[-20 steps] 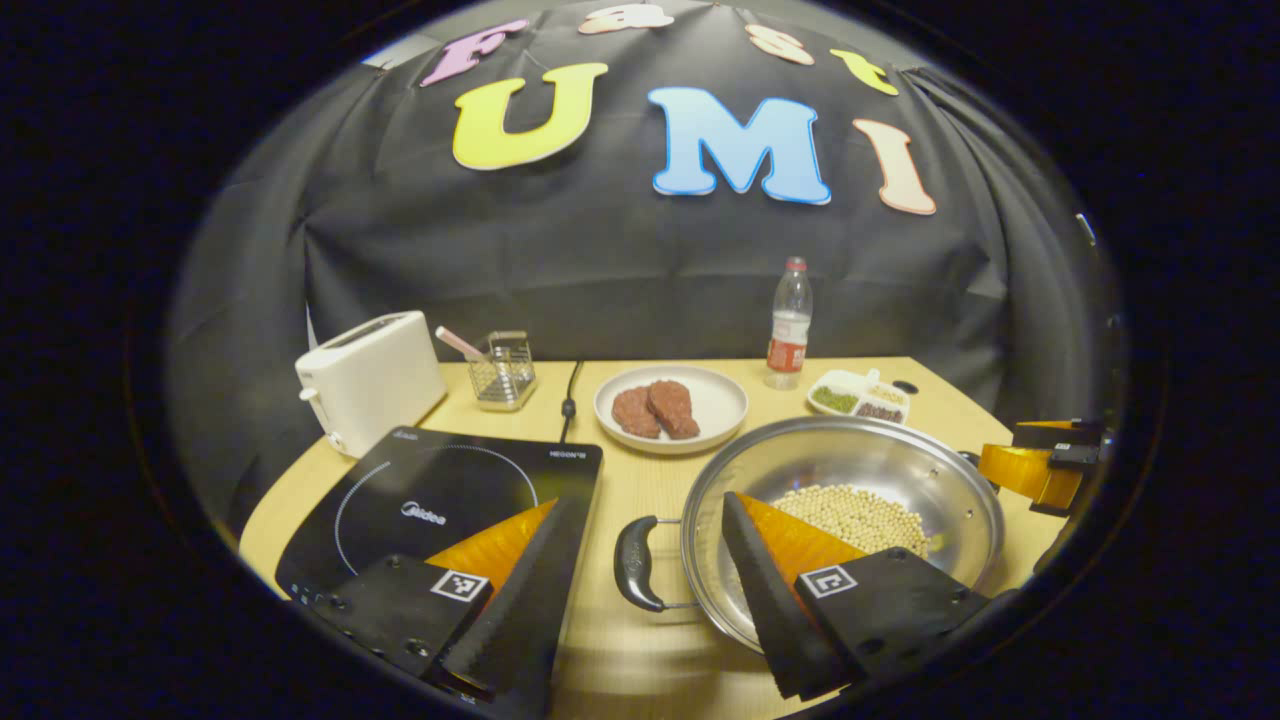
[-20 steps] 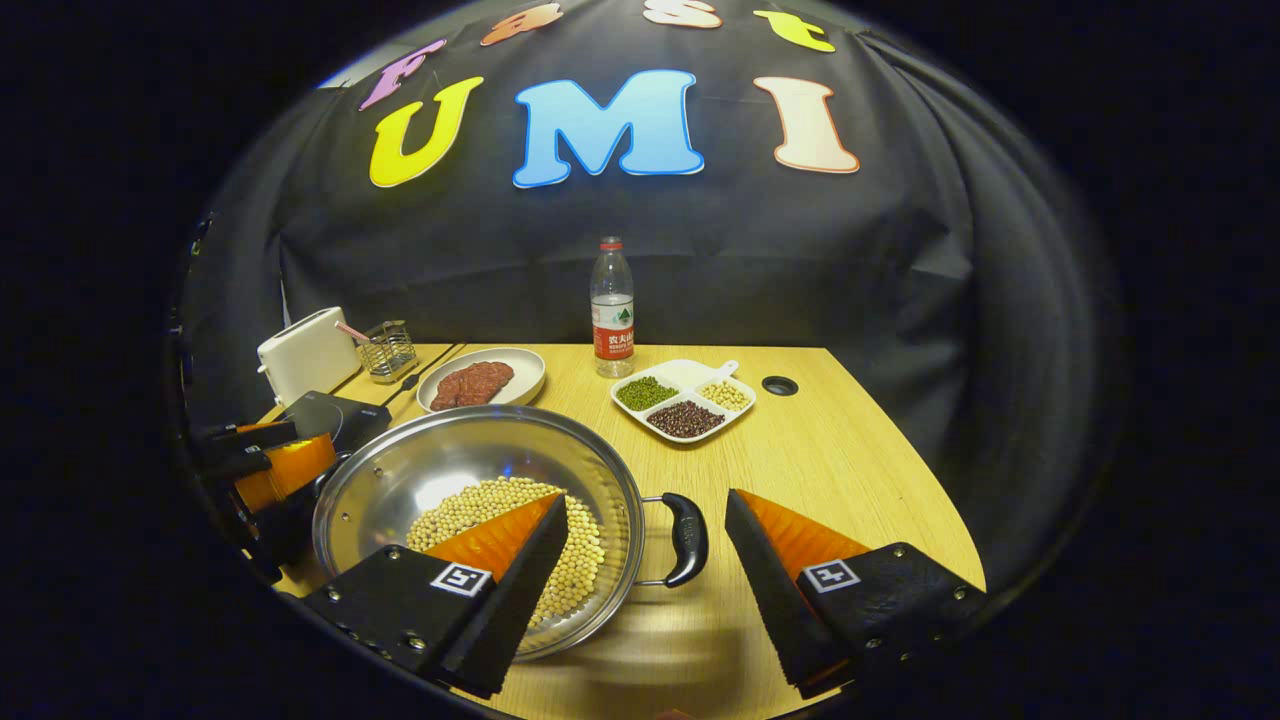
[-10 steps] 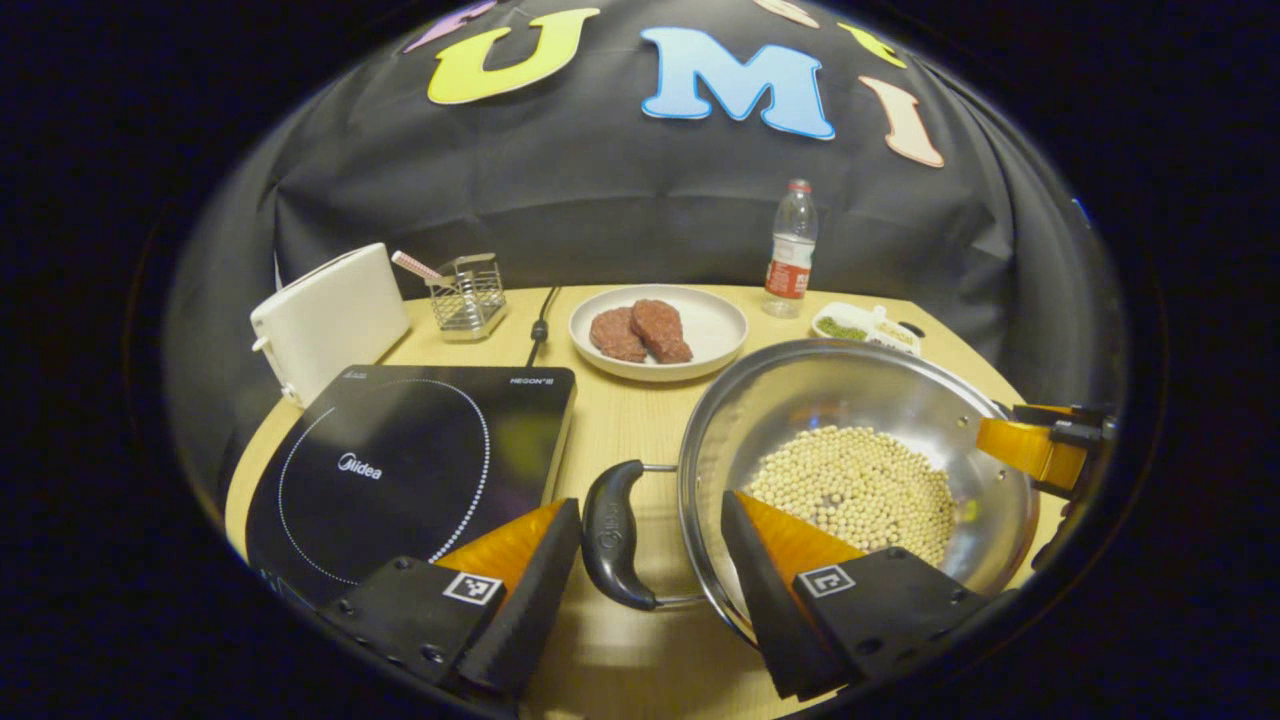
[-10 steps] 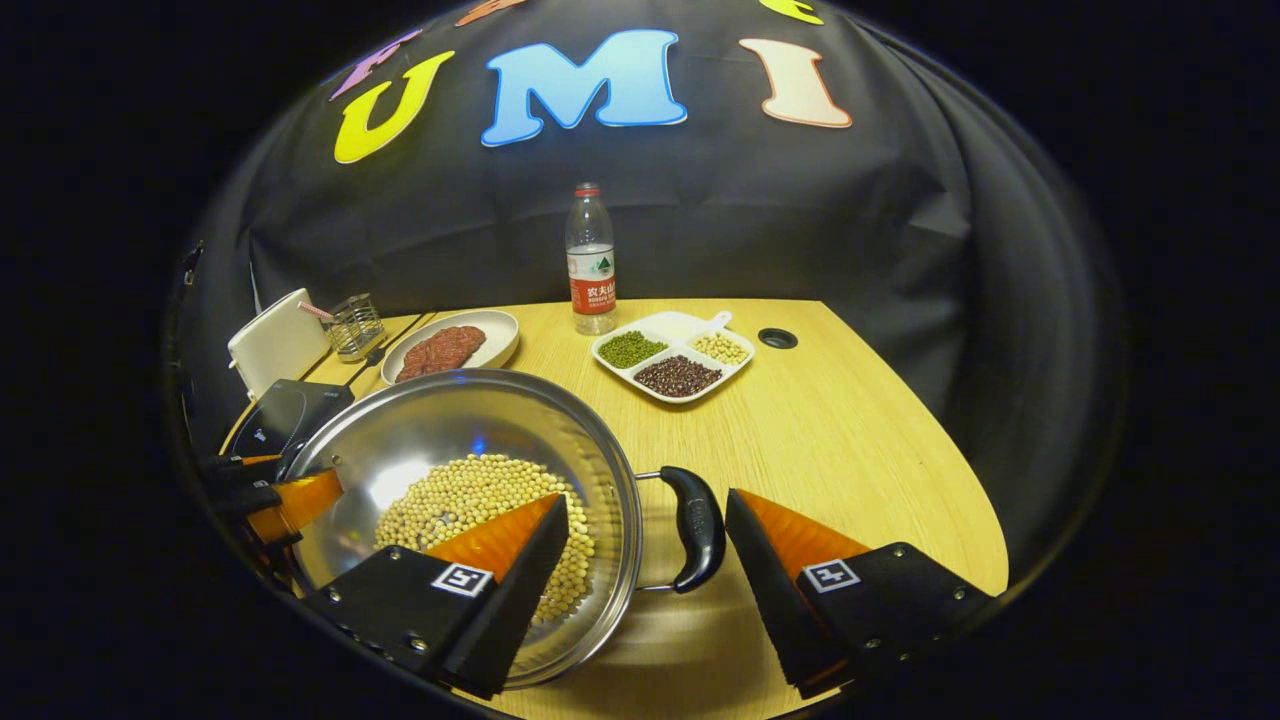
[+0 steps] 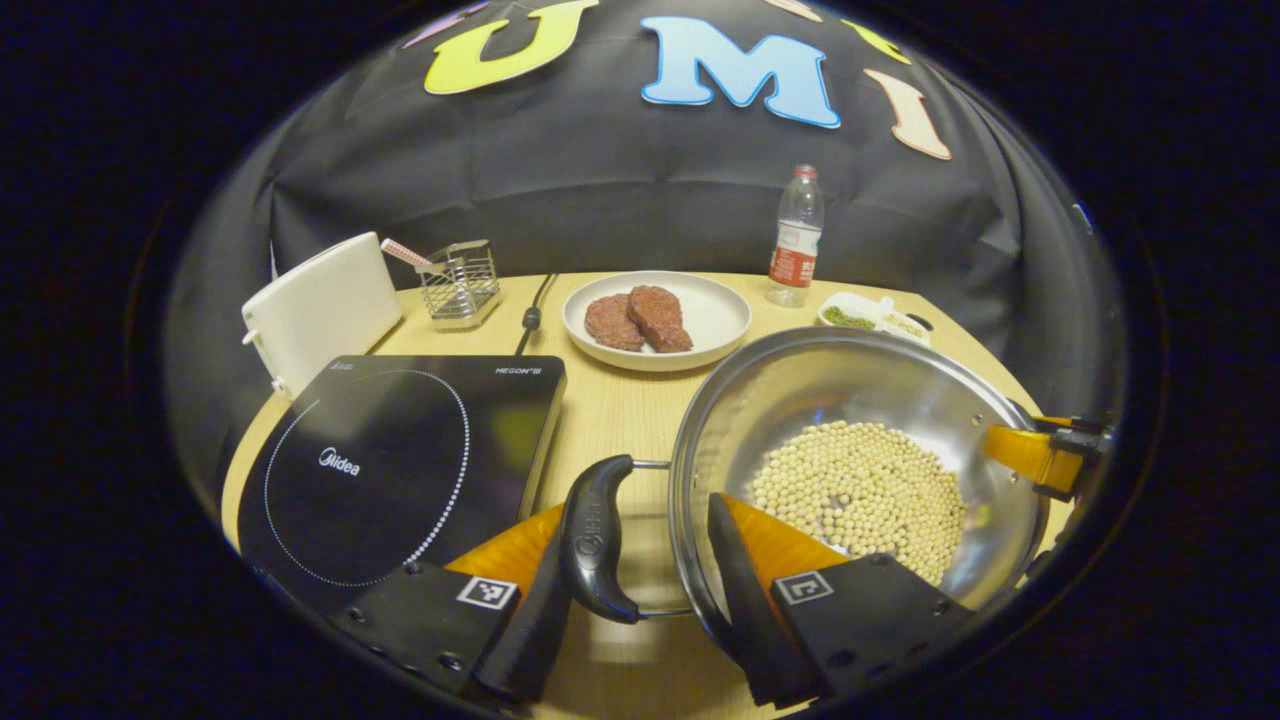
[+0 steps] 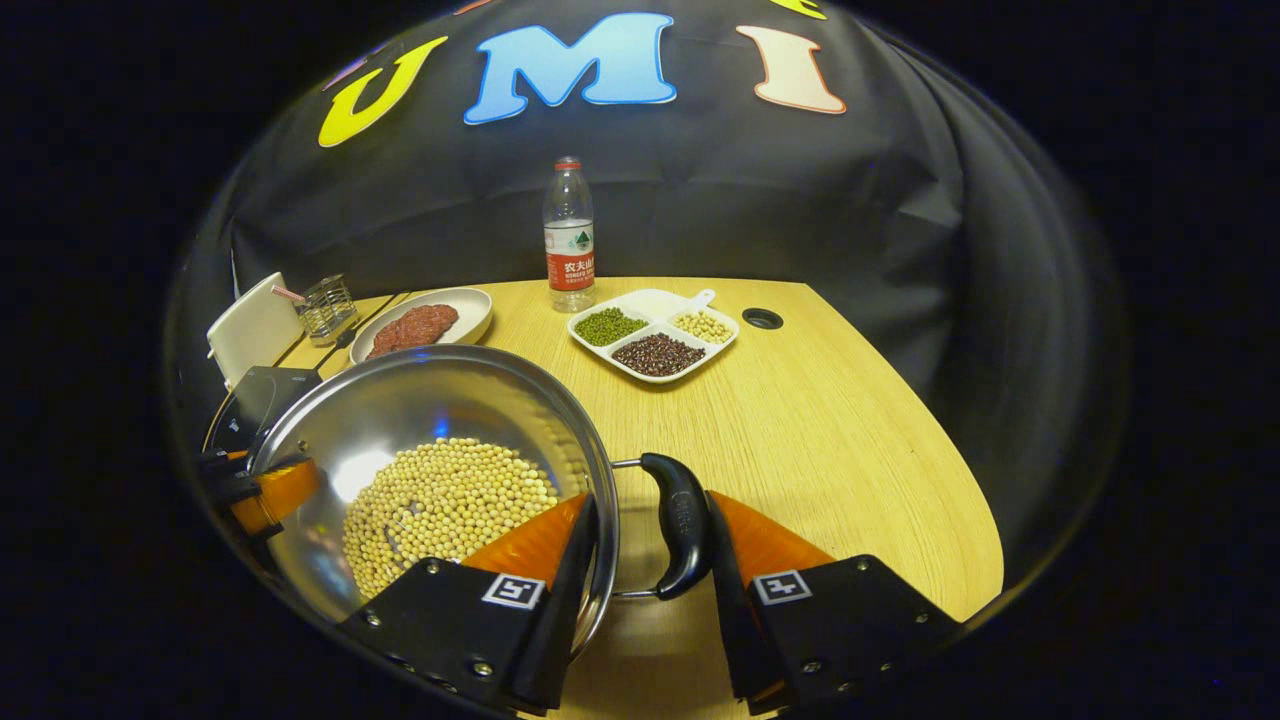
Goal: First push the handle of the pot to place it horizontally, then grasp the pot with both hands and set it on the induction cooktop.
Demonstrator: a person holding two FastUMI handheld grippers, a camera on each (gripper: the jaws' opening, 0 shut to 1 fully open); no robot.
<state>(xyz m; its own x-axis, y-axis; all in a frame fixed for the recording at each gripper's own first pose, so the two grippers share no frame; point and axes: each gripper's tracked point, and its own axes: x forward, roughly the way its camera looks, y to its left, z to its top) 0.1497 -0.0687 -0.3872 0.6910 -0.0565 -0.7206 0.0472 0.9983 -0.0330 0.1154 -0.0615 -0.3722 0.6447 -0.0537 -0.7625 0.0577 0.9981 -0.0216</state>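
- Left gripper view: the left gripper (image 5: 640, 590) straddles the pot's (image 5: 860, 400) left handle (image 5: 596, 538) and rim, half open. One finger touches the handle; I cannot tell if the other presses. The pot sits on the table (image 5: 610, 410), at 3 o'clock of the one induction cooktop (image 5: 400, 450), not yet on it.
- Right gripper view: the right gripper (image 6: 650, 580) brackets the right handle (image 6: 680, 525) and rim, narrowed, firmness unclear. Both handles lie level; the lift remains. One pot, two handles, two grippers.
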